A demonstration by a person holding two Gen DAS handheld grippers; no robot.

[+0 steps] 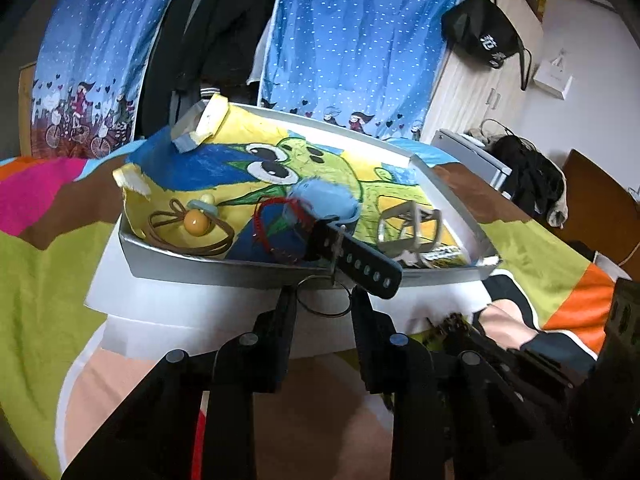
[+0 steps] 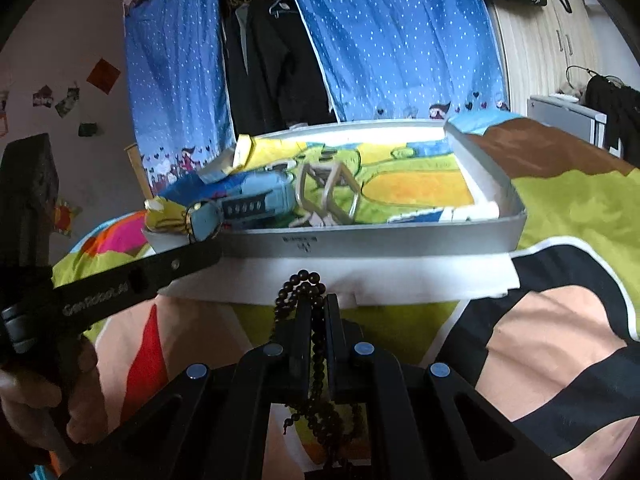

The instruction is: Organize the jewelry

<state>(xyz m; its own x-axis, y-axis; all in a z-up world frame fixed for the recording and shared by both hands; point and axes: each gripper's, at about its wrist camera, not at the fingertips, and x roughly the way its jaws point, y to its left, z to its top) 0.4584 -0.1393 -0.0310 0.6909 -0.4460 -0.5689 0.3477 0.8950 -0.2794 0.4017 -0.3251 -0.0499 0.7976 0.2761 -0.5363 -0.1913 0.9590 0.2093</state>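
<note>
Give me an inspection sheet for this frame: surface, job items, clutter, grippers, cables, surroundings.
Surface: bed with a colourful patterned bedspread; white tray lined with a cartoon drawing sits on it.
Job's things: in the tray, a brown cord necklace with an orange pendant, a red spiral band, a silver geometric bangle, and a dark watch strap overhanging the front wall; thin metal ring at the left fingertips.
Clutter: taped cardboard piece at the tray's far corner.
Grippers: left gripper open around the ring; right gripper shut on dark bead strand.
Cables: nothing seen.
Surroundings: blue dotted curtains, hanging dark clothes, black bag.
</note>
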